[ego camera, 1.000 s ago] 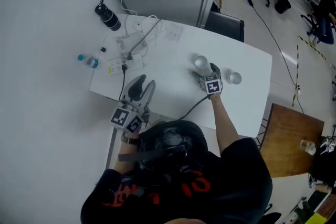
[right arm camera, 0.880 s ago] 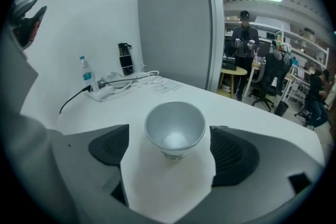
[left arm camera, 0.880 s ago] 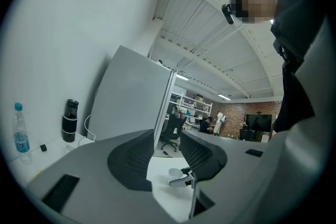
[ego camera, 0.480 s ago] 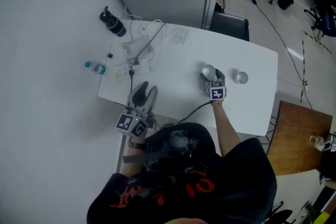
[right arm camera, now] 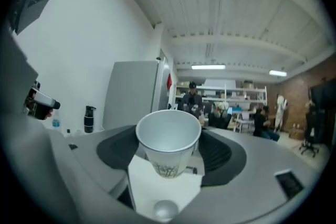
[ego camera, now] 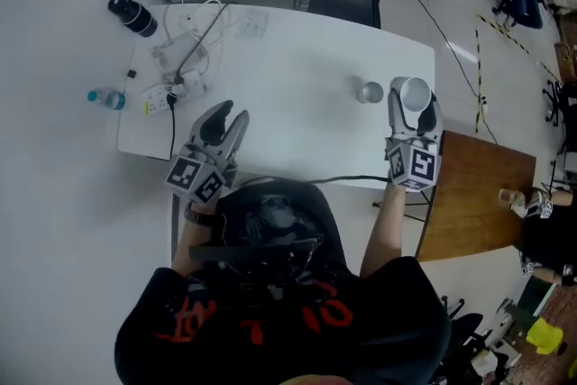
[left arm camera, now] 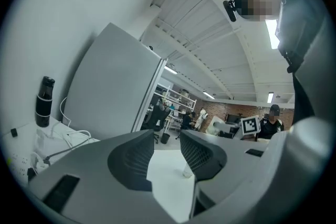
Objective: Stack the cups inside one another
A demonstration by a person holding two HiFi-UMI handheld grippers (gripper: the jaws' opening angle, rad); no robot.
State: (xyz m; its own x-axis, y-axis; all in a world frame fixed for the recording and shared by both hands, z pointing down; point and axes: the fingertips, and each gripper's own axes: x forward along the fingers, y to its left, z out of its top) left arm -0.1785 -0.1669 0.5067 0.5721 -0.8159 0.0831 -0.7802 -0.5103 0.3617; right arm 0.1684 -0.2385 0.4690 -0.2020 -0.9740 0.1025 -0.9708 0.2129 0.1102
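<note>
White paper cup with a faint grey print on its side point(ego camera: 415, 92) sits upright between the jaws of the right tool point(ego camera: 415, 106). Both dark ribbed pads are clenched against its wall just under the rim. The right gripper view looks into its empty white inside. The cup hangs in the air above the right end of the long white worktop point(ego camera: 297, 68), clear of the surface.

A second pale paper cup point(ego camera: 370, 92) stands alone on the worktop. In the head view it is just to the left of the held cup and apart from it. Which end it stands on cannot be told.

The left tool point(ego camera: 227, 117) hovers over the near left part of the worktop, well apart from both cups. Its jaws are spread and nothing is between them; through the gap the left gripper view shows only bare worktop and the standing cup far off.

At the far left corner of the worktop stands a black flask point(ego camera: 133, 13). Near it lie a white power strip point(ego camera: 160, 96) and a tangle of white cable point(ego camera: 185, 59). A clear plastic bottle with a blue cap point(ego camera: 106, 98) lies beside the worktop's left edge. A black chair point(ego camera: 347, 3) stands behind the far edge.
</note>
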